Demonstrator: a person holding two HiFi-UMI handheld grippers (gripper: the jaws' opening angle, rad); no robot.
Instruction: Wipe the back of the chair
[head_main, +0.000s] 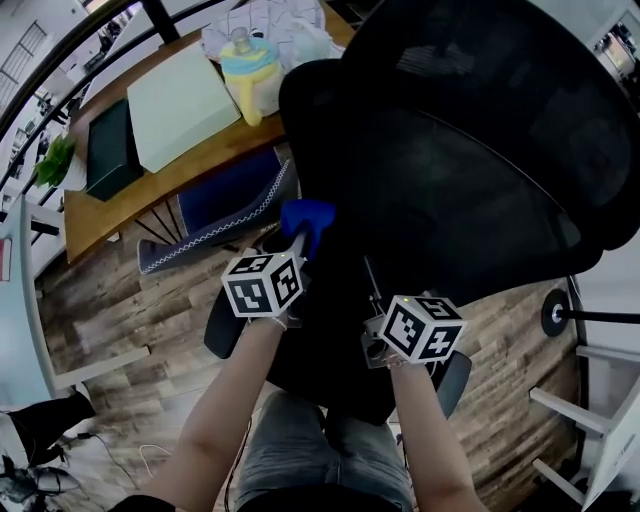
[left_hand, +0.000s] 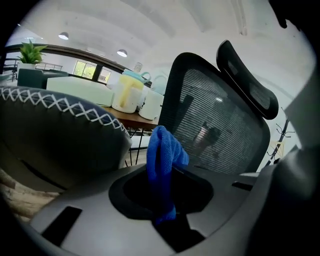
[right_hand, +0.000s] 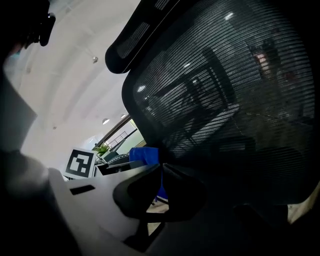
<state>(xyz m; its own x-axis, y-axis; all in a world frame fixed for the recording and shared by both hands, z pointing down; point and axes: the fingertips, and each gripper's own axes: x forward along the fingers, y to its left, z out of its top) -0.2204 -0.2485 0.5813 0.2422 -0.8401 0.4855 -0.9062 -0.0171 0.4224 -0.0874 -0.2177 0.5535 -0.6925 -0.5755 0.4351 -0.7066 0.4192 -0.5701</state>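
Note:
A black mesh office chair fills the head view, its back (head_main: 470, 150) seen from above. In the left gripper view the mesh back (left_hand: 220, 125) and headrest (left_hand: 247, 82) stand just ahead. My left gripper (head_main: 298, 242) is shut on a blue cloth (head_main: 308, 218) at the chair back's left edge. The cloth (left_hand: 162, 165) hangs folded between the jaws. My right gripper (right_hand: 161, 167) is close under the mesh (right_hand: 235, 100), its jaws closed tip to tip with nothing between them. In the head view only its marker cube (head_main: 420, 327) shows clearly, low behind the chair.
A wooden table (head_main: 110, 215) at the left carries a pale green box (head_main: 180, 115) and a yellow jug (head_main: 248, 75). A dark blue chair with white stitching (head_main: 225, 200) stands between the table and my left gripper. A chair wheel (head_main: 555, 312) and white furniture legs (head_main: 590, 420) are at the right.

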